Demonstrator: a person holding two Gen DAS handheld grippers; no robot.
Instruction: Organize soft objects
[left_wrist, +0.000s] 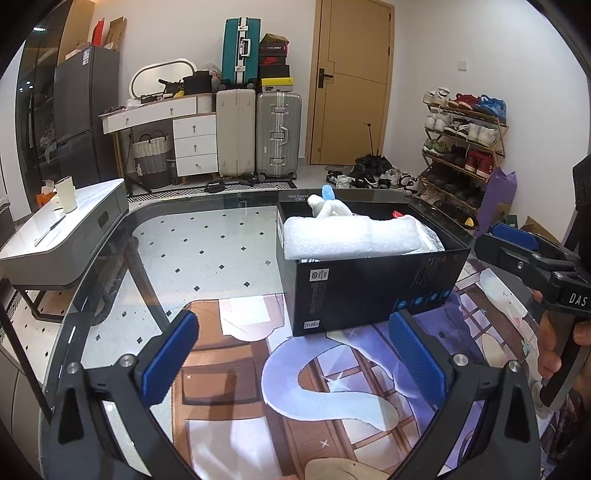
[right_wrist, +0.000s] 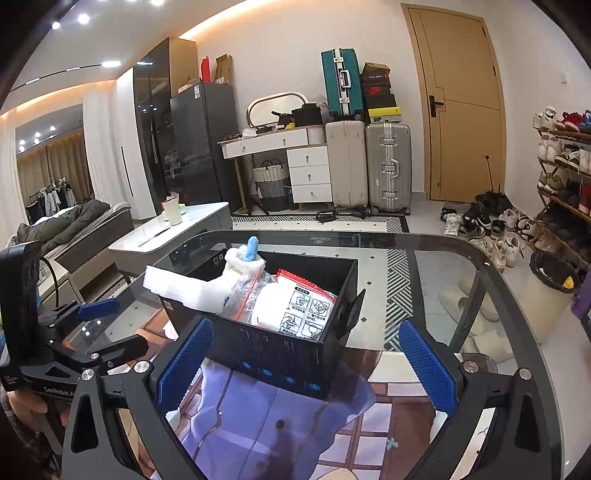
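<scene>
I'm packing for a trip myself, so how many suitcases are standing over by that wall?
3. A teal suitcase stands on top of a cream suitcase, and a silver suitcase stands beside the cream one, next to the door. Others may be hidden.

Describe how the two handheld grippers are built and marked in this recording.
Both are matte black frames with silver bolts and triangular cut-outs, each ending in two fingers faced with textured blue pads. The left gripper shows white lettering on its body in the right wrist view. The right gripper shows white letters "DAS" and a pistol-style handle in the left wrist view.
</scene>
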